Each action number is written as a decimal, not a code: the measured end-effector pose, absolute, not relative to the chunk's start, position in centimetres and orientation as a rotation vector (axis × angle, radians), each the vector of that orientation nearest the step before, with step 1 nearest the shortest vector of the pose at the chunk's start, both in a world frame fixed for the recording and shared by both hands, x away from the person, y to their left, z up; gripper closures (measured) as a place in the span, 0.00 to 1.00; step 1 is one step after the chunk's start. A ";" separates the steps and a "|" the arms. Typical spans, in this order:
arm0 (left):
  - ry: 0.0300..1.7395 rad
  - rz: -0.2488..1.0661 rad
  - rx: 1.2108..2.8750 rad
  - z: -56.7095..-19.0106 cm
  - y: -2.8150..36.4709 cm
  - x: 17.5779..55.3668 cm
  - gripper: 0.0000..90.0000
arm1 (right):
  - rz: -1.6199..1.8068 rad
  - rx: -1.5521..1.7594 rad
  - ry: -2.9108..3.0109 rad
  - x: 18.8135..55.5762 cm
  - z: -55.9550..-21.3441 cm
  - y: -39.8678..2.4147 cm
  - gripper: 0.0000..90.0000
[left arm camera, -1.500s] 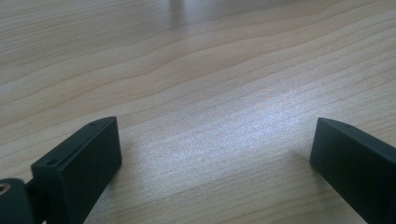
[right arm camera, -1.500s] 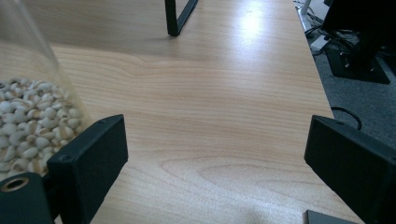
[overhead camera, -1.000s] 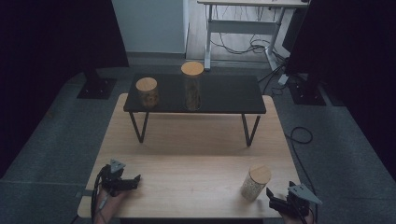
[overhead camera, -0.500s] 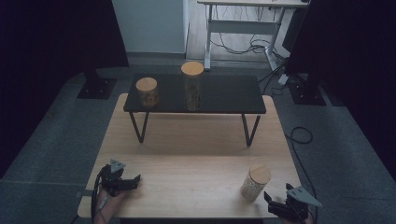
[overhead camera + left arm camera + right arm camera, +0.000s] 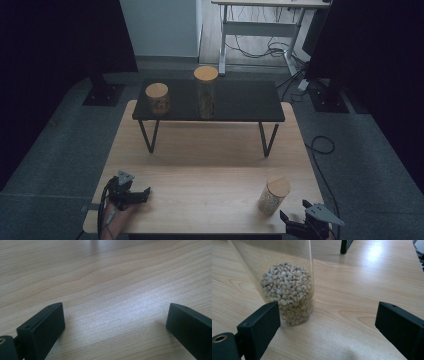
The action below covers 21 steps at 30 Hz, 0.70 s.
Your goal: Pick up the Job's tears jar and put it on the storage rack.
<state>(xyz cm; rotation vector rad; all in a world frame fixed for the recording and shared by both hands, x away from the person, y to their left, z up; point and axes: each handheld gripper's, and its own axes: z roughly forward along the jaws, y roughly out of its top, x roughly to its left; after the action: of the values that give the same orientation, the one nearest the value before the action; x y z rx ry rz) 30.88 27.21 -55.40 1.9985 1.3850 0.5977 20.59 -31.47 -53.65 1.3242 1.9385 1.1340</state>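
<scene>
Barely begun: the right gripper [image 5: 289, 223] sat just short of the jar of pale beans [image 5: 273, 195], nothing grasped

In the right gripper view the jaws stood spread wide, with the jar [image 5: 284, 285] upright on the wooden counter [image 5: 210, 170] ahead and toward the left jaw, close but apart from it as far as could be told. The left gripper [image 5: 142, 192] rested at the near left of the counter, its jaws also spread over bare wood, well apart from the jar. Two other cork-lidded jars, a short one [image 5: 157, 98] and a tall one [image 5: 206, 92], stood on the low black table [image 5: 245, 102] at the far side. Judging from this, the likely work was to move the near jar up beside them; reaching, closing, lifting and placing all remained
</scene>
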 end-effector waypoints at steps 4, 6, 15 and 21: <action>1.385 0.598 1.998 -55.4 27.2 30.9 0.02 | 1.131 1.290 1.954 20.6 -53.6 -31.0 0.06; 1.385 0.598 1.997 -55.4 27.2 30.9 0.02 | 1.133 1.285 1.961 20.6 -53.6 -30.7 0.06; 1.385 0.598 1.998 -55.4 27.2 30.9 0.02 | 1.144 1.265 1.976 21.0 -53.8 -29.9 0.06; 1.385 0.598 1.999 -55.4 27.2 30.9 0.02 | 1.146 1.249 1.986 21.3 -53.8 -29.3 0.06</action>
<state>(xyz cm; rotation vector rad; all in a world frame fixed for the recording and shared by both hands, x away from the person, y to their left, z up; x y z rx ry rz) 30.88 27.22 -55.39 1.9990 1.3846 0.5982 21.29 -29.32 -53.83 1.2494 1.9857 1.1461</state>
